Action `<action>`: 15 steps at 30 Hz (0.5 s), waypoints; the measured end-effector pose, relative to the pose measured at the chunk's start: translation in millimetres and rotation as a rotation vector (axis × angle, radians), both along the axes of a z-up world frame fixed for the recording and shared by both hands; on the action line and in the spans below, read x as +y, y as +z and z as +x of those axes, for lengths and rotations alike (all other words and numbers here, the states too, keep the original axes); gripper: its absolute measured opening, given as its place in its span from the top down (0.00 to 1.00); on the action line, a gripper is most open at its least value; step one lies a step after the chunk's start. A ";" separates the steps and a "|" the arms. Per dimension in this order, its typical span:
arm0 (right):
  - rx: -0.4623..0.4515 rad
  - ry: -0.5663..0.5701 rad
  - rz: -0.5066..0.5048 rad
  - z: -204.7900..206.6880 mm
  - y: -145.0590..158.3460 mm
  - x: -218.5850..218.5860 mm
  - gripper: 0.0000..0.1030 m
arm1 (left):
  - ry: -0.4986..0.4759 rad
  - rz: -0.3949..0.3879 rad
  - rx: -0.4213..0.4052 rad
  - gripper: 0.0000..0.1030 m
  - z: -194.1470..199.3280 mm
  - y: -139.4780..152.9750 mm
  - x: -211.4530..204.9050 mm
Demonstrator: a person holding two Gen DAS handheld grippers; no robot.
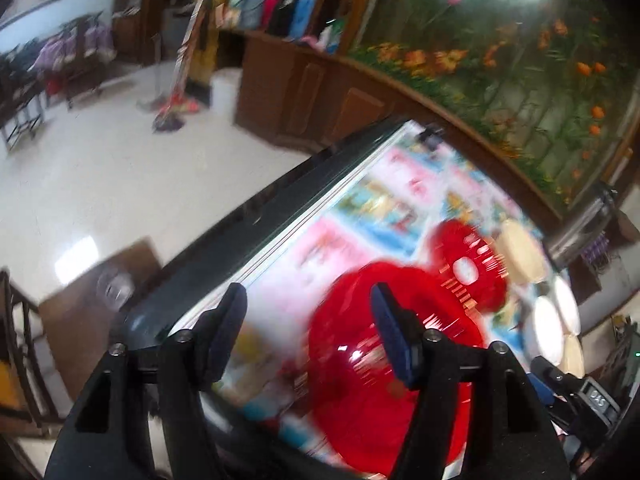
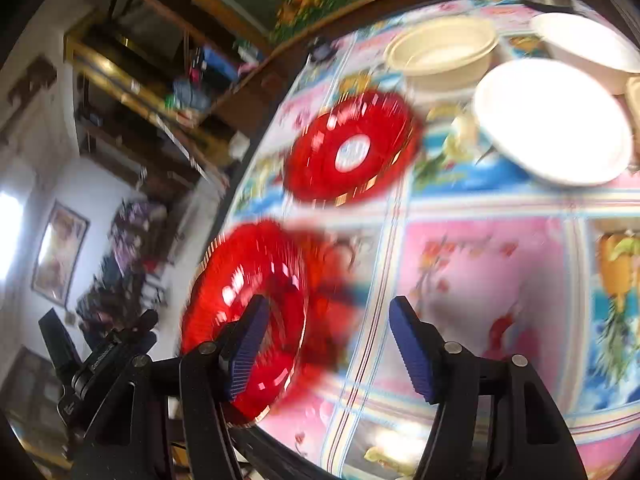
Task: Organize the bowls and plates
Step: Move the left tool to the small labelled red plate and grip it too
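Both views motion-blurred. My left claw (image 1: 308, 336) stood released, blue ribbed pads apart, nothing between them; my right claw (image 2: 324, 348) likewise gaped. Nearest red dish (image 2: 248, 320), translucent ribbed plastic with a gilt rim, sat at the worktop (image 2: 480, 280) edge, behind the right claw's left pad. Second red dish (image 2: 352, 148) lay farther in, flat. I counted two red, one white plate (image 2: 552, 120), two cream bowls (image 2: 444, 50). Glossy pictured cloth covered the worktop. No writing legible.

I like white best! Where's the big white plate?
In the right wrist view, the white plate sits upper right on the table, between the cream bowl and a white bowl.
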State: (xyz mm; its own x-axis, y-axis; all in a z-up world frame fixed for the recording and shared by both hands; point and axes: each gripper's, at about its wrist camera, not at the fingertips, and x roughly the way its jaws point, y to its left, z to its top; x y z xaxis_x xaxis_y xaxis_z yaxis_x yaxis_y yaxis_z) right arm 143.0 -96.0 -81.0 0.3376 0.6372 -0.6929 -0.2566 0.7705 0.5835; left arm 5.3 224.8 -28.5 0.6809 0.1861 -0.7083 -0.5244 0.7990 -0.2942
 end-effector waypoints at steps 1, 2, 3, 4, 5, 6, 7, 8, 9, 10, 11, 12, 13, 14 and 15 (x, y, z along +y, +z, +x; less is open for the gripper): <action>-0.004 -0.013 0.014 4.2 4.3 -4.0 0.35 | -0.026 0.004 -0.008 0.28 8.4 6.5 -2.8; -0.011 -0.030 0.026 9.8 8.9 -8.5 0.33 | -0.072 0.007 -0.018 0.28 23.2 15.2 -8.9; -0.018 -0.043 0.028 13.7 11.6 -10.6 0.32 | -0.100 0.006 -0.020 0.28 32.4 20.0 -11.0; -0.026 -0.060 0.029 19.8 15.1 -13.1 0.31 | -0.148 -0.005 -0.018 0.28 48.2 23.9 -16.7; -0.029 -0.068 0.032 25.2 16.5 -14.1 0.29 | -0.194 -0.019 -0.002 0.28 66.2 24.6 -22.0; -0.028 -0.072 0.037 30.2 16.6 -14.7 0.28 | -0.209 -0.024 0.020 0.28 81.0 24.0 -25.7; -0.019 -0.078 0.044 36.7 16.2 -14.9 0.28 | -0.231 -0.039 0.048 0.28 98.2 20.9 -31.4; 0.003 -0.080 0.057 47.1 14.2 -15.0 0.28 | -0.273 -0.072 0.075 0.28 115.2 15.9 -37.5; 0.017 -0.082 0.066 53.3 11.9 -16.0 0.28 | -0.306 -0.102 0.101 0.28 129.6 10.6 -41.8; 0.032 -0.088 0.074 60.6 8.9 -15.7 0.28 | -0.327 -0.123 0.133 0.28 144.9 4.6 -47.2; 0.047 -0.095 0.073 68.8 6.4 -16.0 0.28 | -0.338 -0.124 0.153 0.28 157.3 -0.1 -51.8; 0.060 -0.100 0.073 77.2 3.7 -15.1 0.28 | -0.344 -0.119 0.170 0.28 169.5 -5.7 -57.2; 0.067 -0.105 0.076 84.4 1.0 -14.2 0.28 | -0.339 -0.110 0.187 0.28 178.4 -10.4 -59.8; 0.071 -0.114 0.071 88.9 -2.5 -14.3 0.28 | -0.333 -0.100 0.200 0.28 184.8 -14.9 -63.1; 0.081 -0.129 0.063 95.5 -6.1 -14.2 0.29 | -0.333 -0.093 0.214 0.28 193.6 -19.9 -65.9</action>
State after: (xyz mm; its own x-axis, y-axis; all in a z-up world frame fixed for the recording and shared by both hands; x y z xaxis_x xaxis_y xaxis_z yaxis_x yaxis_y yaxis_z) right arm 238.5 -110.2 -87.1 0.3635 0.6356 -0.6811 -0.1081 0.7549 0.6469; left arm 198.8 159.0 -48.4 0.5281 -0.0914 -0.8442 -0.2989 0.9106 -0.2856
